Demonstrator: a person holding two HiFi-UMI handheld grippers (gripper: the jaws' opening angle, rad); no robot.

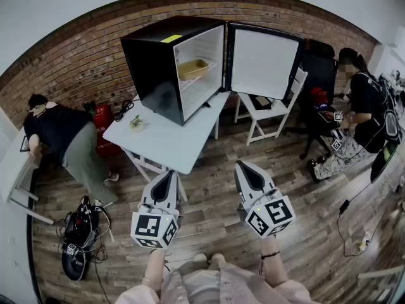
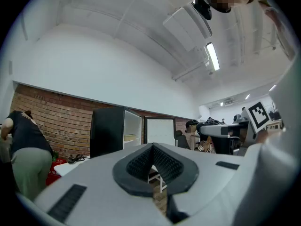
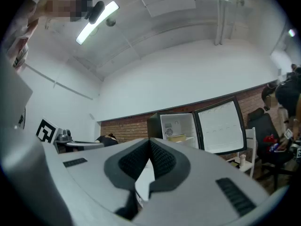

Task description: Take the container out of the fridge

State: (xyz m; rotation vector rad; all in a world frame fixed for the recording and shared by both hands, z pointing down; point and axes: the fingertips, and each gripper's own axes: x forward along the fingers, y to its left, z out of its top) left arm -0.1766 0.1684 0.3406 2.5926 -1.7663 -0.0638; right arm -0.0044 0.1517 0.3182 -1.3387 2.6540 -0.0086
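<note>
1. The fridge [image 1: 166,65] stands on a white table [image 1: 166,145] in the upper middle of the head view. Its door [image 1: 263,63] is already swung wide to the right.
2. The container [image 1: 193,68], a shallow tan tray, sits on the upper shelf inside the fridge, untouched.
3. The left gripper [image 1: 169,173] and the right gripper [image 1: 243,167] hang low in that frame, well apart from the table and pointing roughly toward it. By my reading nothing is done beyond the open door: the approach, the grasp and the lift out all remain.
4. Each gripper view shows its own pads meeting at the tips with nothing between them, so both tools are closed and empty.
5. The right gripper view looks straight into the lit interior and shows the container just right of centre. The left gripper view catches mostly the fridge's dark side wall.
6. Only the head view shows the floor between the person and the table.
</note>
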